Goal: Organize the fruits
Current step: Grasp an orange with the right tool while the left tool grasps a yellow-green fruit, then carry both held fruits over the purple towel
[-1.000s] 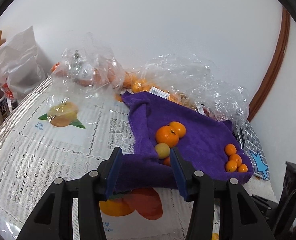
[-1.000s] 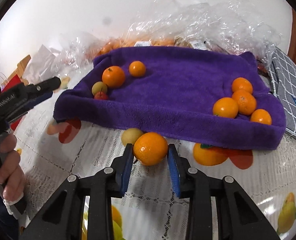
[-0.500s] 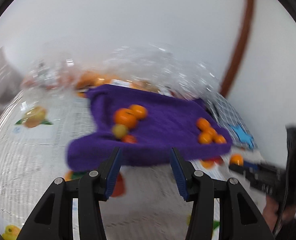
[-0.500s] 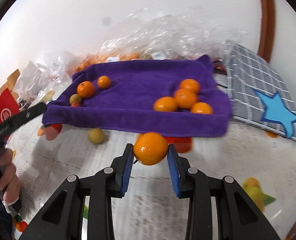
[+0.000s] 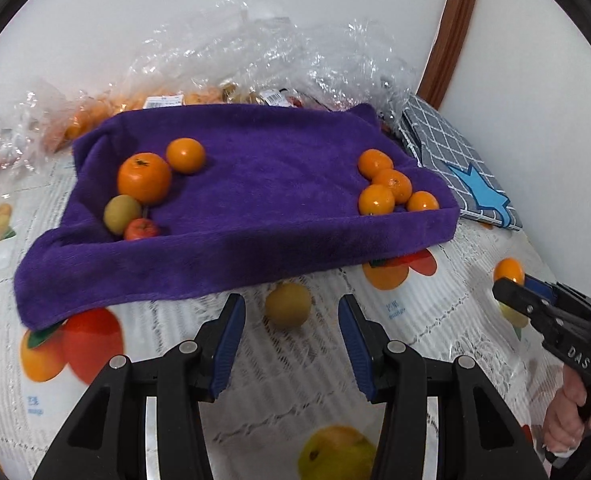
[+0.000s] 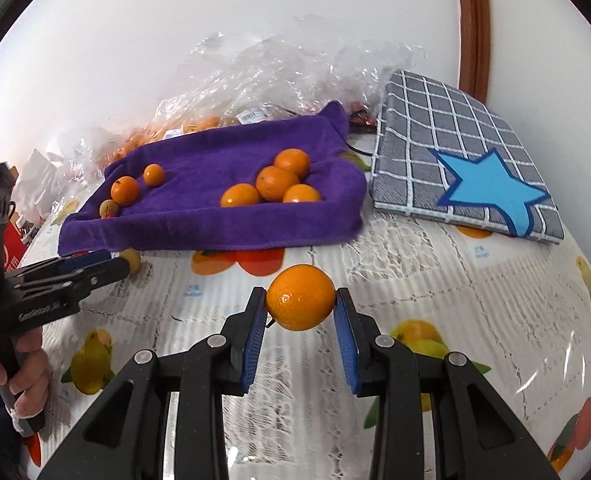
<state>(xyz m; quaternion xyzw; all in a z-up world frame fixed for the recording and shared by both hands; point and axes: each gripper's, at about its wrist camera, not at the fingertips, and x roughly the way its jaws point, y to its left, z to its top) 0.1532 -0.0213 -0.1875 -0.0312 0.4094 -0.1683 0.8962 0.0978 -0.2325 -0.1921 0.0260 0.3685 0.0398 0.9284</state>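
Currently the right gripper (image 6: 300, 312) is clamped on an orange (image 6: 300, 297), held above the tablecloth (image 6: 435, 272) in front of the purple towel (image 6: 215, 216). Left gripper (image 5: 291, 334) stands open around nothing; a yellow-green fruit (image 5: 288, 305) lies just beyond its fingertips, beside the towel's edge.

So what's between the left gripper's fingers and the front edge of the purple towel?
One yellow-green fruit on the tablecloth, ahead of the open left gripper and short of the purple towel. The left wrist view shows it.
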